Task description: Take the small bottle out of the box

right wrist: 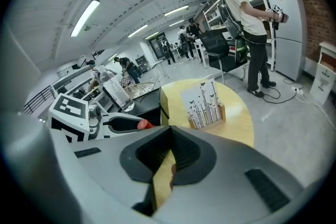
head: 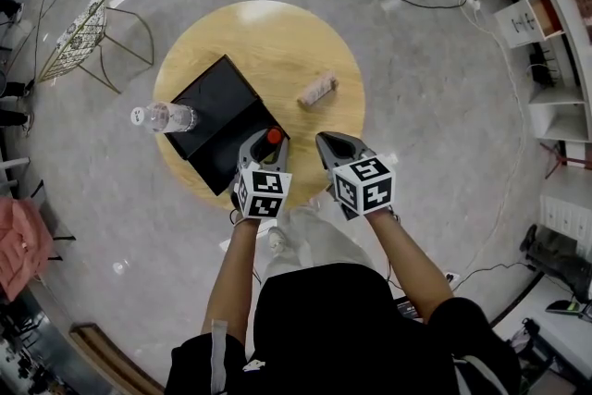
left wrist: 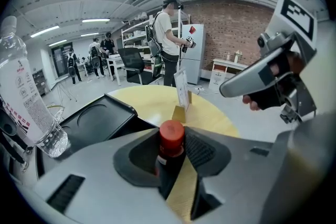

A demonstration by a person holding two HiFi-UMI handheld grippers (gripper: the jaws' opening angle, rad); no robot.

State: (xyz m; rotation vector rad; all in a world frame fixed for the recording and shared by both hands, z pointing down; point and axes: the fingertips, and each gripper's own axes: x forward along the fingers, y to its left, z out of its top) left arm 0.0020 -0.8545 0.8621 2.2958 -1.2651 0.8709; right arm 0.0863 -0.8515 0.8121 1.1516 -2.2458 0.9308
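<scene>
Round table (head: 277, 37), black box (head: 211, 106) on its left half. Left gripper (head: 266, 143) is on it, jaws pinching the small bottle (left wrist: 171, 139), upright at the box's near right corner, so I'd guess straight up. Right gripper (right wrist: 169, 150) sits just right, jaws pressed together, empty

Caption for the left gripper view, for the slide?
Left gripper jaws grip the red-capped small bottle; black box and yellow table behind.
</scene>
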